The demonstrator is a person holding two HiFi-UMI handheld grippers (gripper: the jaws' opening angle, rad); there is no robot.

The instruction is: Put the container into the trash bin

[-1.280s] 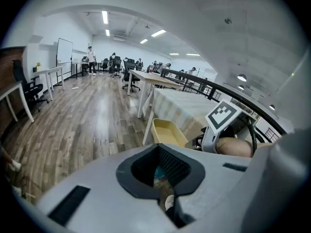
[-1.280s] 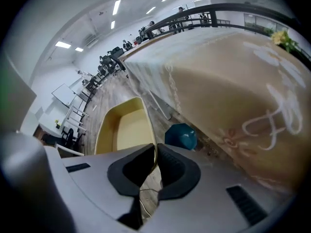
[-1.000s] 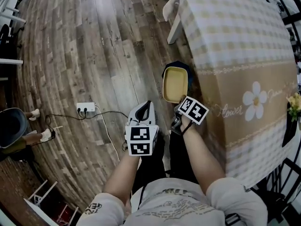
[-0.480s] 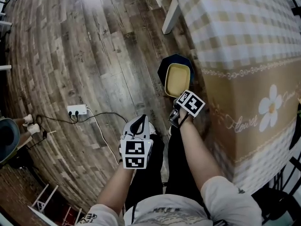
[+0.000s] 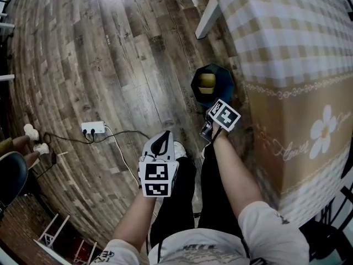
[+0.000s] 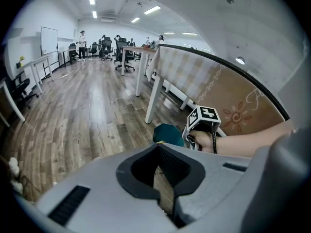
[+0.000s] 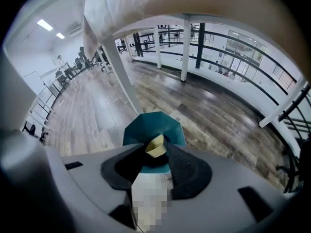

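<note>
Release step: the right gripper (image 7: pixel 154 152) is held pointing steeply down over the teal trash bin (image 5: pixel 223 90), its jaws opening and nothing pressed between the pads. The yellow container (image 5: pixel 207 81) is seen tilted inside the bin's mouth, beyond the jaw tips, so the drop is judged made or nearly made. The bin stands on the wood floor (image 5: pixel 110 65), just beside the draped edge of the checked-cloth table (image 5: pixel 287 32). To do this well, the jaws should be spread fully before any lift, and the gripper raised straight up over the middle of the opening so the rim is not clipped or the bin tipped. The container's tilt should be checked, as it may be propped on the bin's wall. The left gripper (image 5: pixel 161 143), jaws slightly apart and empty, is best kept well apart from the bin.
</note>
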